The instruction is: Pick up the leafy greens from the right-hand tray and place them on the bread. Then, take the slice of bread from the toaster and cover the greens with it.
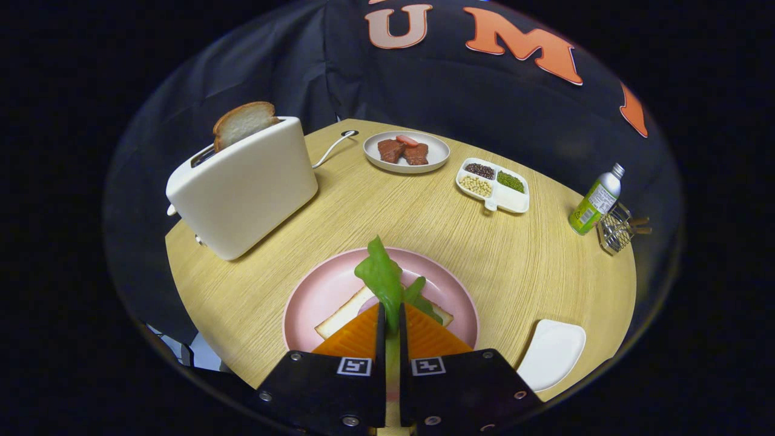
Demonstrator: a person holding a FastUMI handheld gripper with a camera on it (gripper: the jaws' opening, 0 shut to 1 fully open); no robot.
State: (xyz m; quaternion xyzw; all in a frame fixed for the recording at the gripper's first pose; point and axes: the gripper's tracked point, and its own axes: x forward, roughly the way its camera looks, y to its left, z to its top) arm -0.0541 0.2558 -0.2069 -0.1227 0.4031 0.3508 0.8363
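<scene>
My gripper (392, 318) is shut on the leafy greens (382, 277), which stick up from between the two orange fingers. Right below and ahead of the fingers lies a slice of bread (344, 315) on a pink plate (315, 297); the greens hang above it. Beyond the plate to the left stands a cream toaster (245, 188) with a second bread slice (243, 123) poking out of its slot. A small white tray (552, 354), bare, lies to the right of the fingers.
At the back of the round wooden table (393, 212) are a plate of brown meat pieces (406, 152) and a divided dish of beans (493, 184). A green bottle (595, 201) and a wire holder (616, 229) stand at the right edge.
</scene>
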